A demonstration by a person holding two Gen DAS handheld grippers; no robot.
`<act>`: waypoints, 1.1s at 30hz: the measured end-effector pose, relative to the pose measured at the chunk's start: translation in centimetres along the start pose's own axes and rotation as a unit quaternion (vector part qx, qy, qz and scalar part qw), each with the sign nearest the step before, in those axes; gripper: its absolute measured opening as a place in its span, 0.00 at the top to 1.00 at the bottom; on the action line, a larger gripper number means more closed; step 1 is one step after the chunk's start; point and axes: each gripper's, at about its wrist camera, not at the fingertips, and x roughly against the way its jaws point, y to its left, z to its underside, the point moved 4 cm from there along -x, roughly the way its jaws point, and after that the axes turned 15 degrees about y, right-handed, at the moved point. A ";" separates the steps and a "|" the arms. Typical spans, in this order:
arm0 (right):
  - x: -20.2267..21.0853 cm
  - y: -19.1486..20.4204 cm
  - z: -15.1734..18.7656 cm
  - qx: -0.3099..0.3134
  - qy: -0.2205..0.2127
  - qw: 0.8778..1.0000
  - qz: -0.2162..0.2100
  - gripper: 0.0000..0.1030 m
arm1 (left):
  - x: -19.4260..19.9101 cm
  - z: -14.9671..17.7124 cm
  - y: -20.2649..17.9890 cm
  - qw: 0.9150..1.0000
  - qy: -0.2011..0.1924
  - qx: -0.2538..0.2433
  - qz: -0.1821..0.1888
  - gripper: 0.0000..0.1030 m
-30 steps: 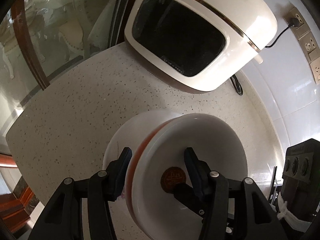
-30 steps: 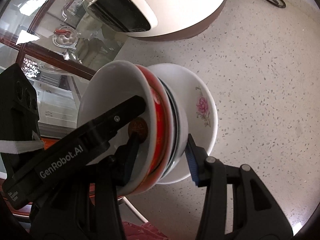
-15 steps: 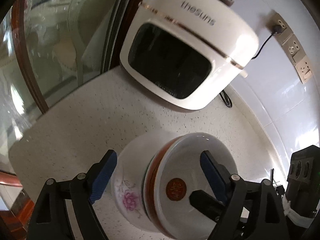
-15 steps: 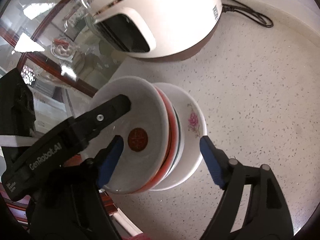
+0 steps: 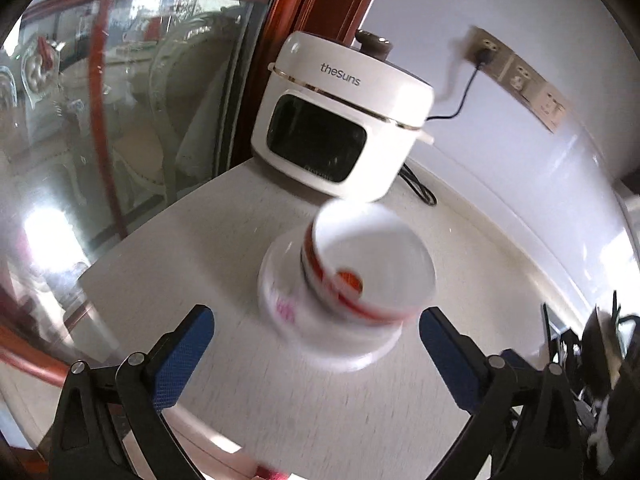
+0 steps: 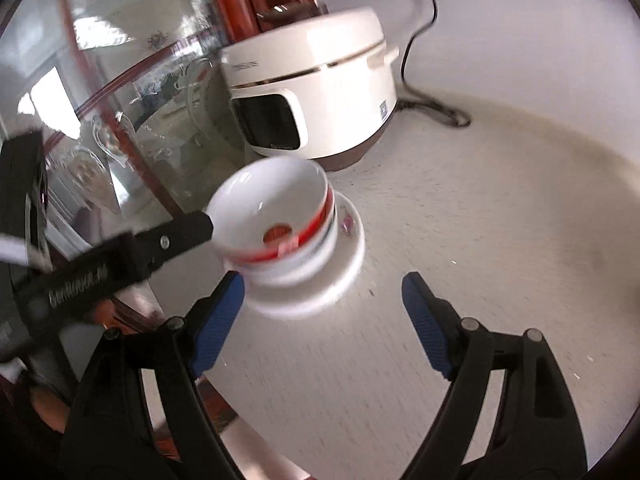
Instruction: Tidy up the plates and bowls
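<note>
A stack of dishes stands on the speckled white counter: a white bowl with a red mark inside and a red band outside, nested in other bowls on a white plate with a pink flower. The same bowl and plate show in the right wrist view. My left gripper is open and empty, just short of the stack; it also shows in the right wrist view, its finger close to the bowl's rim. My right gripper is open and empty in front of the stack.
A white rice cooker marked "thesuns" stands behind the stack, also seen in the right wrist view, its cord plugged into wall sockets. A glass cabinet with a red-brown frame borders the counter's left. Dark gear sits at right.
Both grippers opened, let go of the stack and drew back. The stack, held tilted on edge before, now rests on the counter, farther from both cameras.
</note>
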 end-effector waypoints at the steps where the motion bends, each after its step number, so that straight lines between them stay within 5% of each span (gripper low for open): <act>1: 1.0 -0.4 1.6 0.006 -0.013 1.000 0.011 0.19 | 0.3 0.8 -0.1 1.000 -0.006 -0.005 -0.002 0.00; 6: 2.6 0.3 9.1 0.035 -0.056 0.994 0.087 0.16 | 3.0 6.2 -0.5 0.996 -0.055 -0.045 -0.046 0.00; 12: 4.6 -1.1 14.2 0.002 -0.083 0.990 0.110 0.16 | 5.0 11.8 0.1 0.982 -0.133 -0.045 -0.128 0.00; 16: 5.2 -0.9 15.5 0.007 -0.087 0.989 0.119 0.16 | 4.6 13.6 0.1 0.986 -0.108 -0.058 -0.113 0.00; 33: 7.7 -1.5 15.4 0.011 -0.108 0.989 0.104 0.14 | 4.9 15.4 -0.9 0.986 -0.109 -0.075 -0.100 0.00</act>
